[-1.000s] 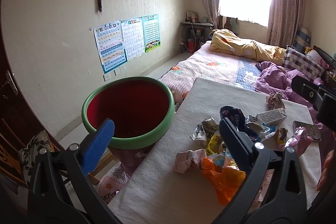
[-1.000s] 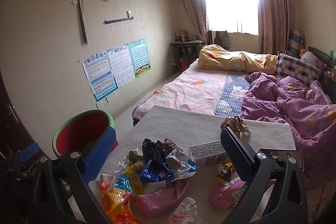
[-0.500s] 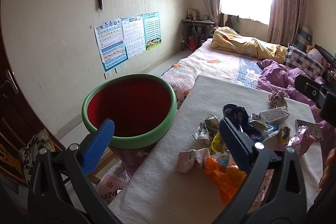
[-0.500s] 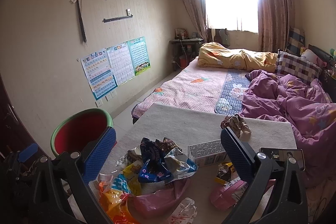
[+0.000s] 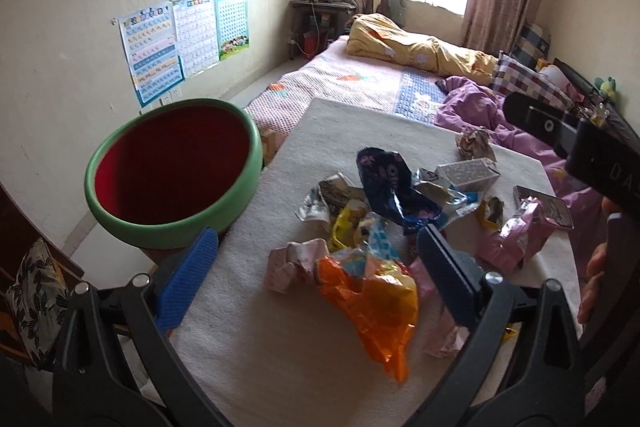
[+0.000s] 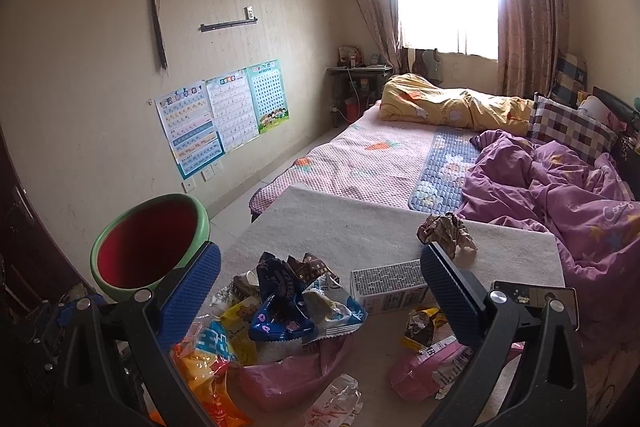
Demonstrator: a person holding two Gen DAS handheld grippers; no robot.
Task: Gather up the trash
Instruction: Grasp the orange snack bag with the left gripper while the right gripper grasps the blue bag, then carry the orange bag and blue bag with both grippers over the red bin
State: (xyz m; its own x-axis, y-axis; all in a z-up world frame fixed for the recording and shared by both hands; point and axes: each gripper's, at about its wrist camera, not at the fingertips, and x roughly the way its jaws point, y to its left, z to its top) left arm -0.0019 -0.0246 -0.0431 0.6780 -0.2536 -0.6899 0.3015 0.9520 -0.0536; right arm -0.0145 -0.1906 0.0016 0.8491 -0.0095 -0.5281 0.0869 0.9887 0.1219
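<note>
Over the trash pile (image 5: 368, 227) | your left gripper (image 5: 316, 267) dipped closer, fingers spread, empty | right gripper (image 6: 320, 291) barely moved, spread too | bin (image 5: 172, 167) still waited, nothing collected.

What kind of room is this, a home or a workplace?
Most likely a home bedroom: a bed with a purple quilt, window curtains, and children's learning charts on the wall.

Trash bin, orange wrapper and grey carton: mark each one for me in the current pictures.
Trash bin (image 5: 120, 223): left wrist view, on the green rim's near side.
Orange wrapper (image 5: 372, 311): left wrist view, middle of the crumpled plastic.
Grey carton (image 6: 386, 287): right wrist view, on its printed side face.
</note>
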